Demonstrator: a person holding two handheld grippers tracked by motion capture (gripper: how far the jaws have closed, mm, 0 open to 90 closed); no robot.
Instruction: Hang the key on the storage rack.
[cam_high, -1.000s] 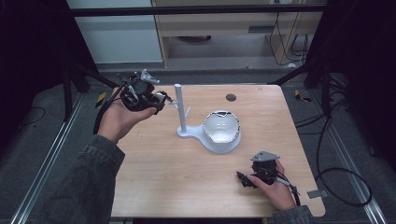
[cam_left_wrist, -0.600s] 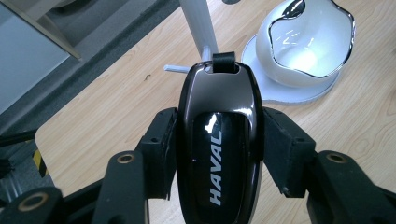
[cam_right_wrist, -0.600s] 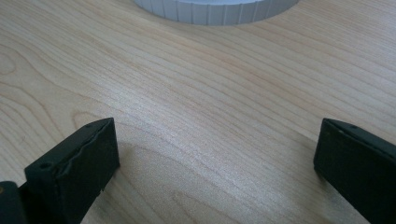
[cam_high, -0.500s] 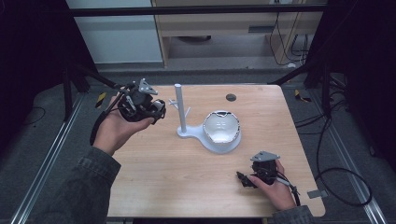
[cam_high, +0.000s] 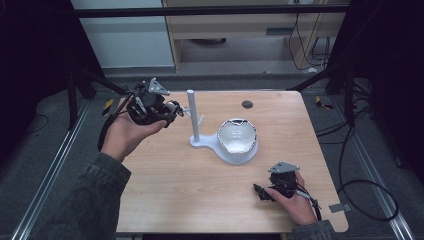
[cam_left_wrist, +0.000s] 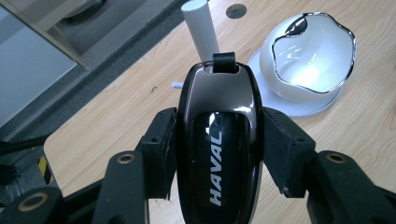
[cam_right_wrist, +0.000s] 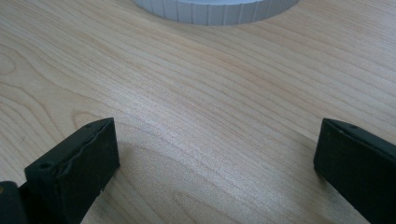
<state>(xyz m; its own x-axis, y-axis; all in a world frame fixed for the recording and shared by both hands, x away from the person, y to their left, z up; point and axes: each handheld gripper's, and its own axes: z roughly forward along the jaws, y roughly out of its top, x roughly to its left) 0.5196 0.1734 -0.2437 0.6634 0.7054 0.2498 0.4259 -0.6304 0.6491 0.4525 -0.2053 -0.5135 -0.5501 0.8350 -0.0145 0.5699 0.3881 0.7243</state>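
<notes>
In the high view, the left gripper (cam_high: 172, 111) hung just left of the white stand's post (cam_high: 192, 117), while the right gripper (cam_high: 261, 191) rested low on the wooden table (cam_high: 190, 185). In the left gripper view, a glossy dark HAVAL car key fob (cam_left_wrist: 218, 135) with a short black strap loop was clamped between the jaws, its loop end toward the post (cam_left_wrist: 201, 28) beside the scalloped white bowl (cam_left_wrist: 308, 60). In the right gripper view, the jaws stood wide apart over bare wood.

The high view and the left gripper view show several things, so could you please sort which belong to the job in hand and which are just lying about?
In the job:
- car key fob, clamped in the left gripper
- white stand with upright post and small pegs, just ahead of the fob
- white bowl on the stand's base

Lying about:
- right gripper, open, resting low on the table
- dark round hole plug
</notes>
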